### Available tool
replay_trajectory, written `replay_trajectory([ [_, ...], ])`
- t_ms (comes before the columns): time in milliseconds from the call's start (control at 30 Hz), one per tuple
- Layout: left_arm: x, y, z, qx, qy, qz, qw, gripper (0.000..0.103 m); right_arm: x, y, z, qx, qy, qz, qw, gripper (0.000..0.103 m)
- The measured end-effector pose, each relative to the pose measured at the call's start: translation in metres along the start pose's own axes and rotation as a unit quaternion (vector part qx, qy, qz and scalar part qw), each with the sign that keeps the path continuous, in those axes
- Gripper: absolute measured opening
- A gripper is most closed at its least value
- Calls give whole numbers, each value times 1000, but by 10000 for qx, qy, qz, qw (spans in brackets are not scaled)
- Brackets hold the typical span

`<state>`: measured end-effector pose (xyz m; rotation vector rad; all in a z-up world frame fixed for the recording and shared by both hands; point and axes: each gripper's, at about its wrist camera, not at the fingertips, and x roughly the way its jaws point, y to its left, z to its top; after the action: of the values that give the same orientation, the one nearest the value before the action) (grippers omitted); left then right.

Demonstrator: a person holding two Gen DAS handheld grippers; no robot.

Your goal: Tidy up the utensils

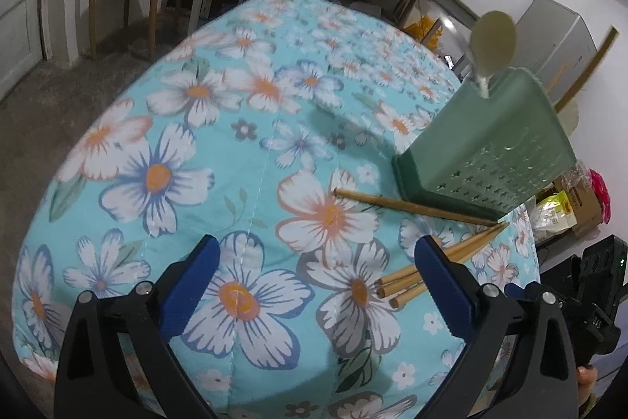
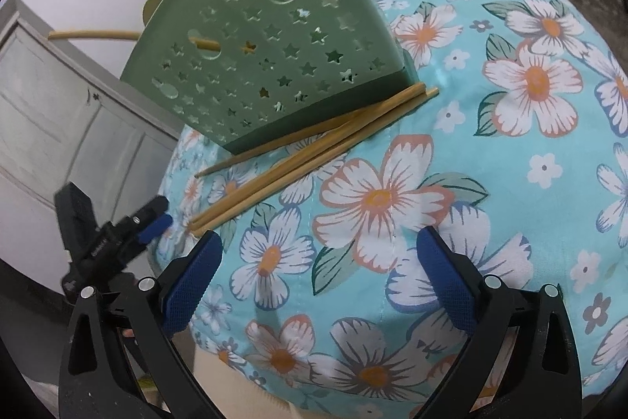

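Step in hand, by my reading: between picks, with loose chopsticks [image 2: 314,144] awaiting collection; they lie flat on the flowered cloth of the bench [image 2: 510,183], bunched against the foot of the green utensil holder [image 2: 274,57]; one chopstick [image 1: 412,207] lies apart from the bunch, along the holder's base. The holder stands upright near the bench edge and already carries a pale spoon [image 1: 492,42] and at least one chopstick. Left hand-held gripper [image 1: 314,285]: released, jaws wide, nothing between them; the bunch's blunt ends sit just beside its right finger. Right hand-held gripper [image 2: 318,277]: released, fully spread, empty, above bare cloth. Next move, as judged: close on a chopstick near its end, lift, tip it upright and lower it into the holder; thin sticks on soft cloth may roll or slip.
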<state>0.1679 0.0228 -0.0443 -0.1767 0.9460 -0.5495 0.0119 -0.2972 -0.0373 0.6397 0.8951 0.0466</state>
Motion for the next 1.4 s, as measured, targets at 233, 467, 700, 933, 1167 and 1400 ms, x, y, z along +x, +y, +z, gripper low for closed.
replay_trajectory([
  [233,-4,-73,-14,2043,-566,427,9763,96,-11,-9,1,243,70,288,9993,95],
  [467,28,-129,-23,3255,-657,701,9406,57,-39,-32,2,605,-289,127,9977,95],
  [700,68,-145,-26,3405,-104,592,9383,23,-56,-53,1,844,-411,141,9955,95],
  [933,59,-143,-34,3400,214,72,9401,13,-52,-52,-1,859,-425,187,9952,95],
  [1167,43,-142,-58,3584,323,-308,9325,13,-52,-53,-2,996,-466,322,9934,95],
  [1400,32,-135,-63,3268,647,-936,9382,15,-51,-58,7,1205,-503,622,9895,78],
])
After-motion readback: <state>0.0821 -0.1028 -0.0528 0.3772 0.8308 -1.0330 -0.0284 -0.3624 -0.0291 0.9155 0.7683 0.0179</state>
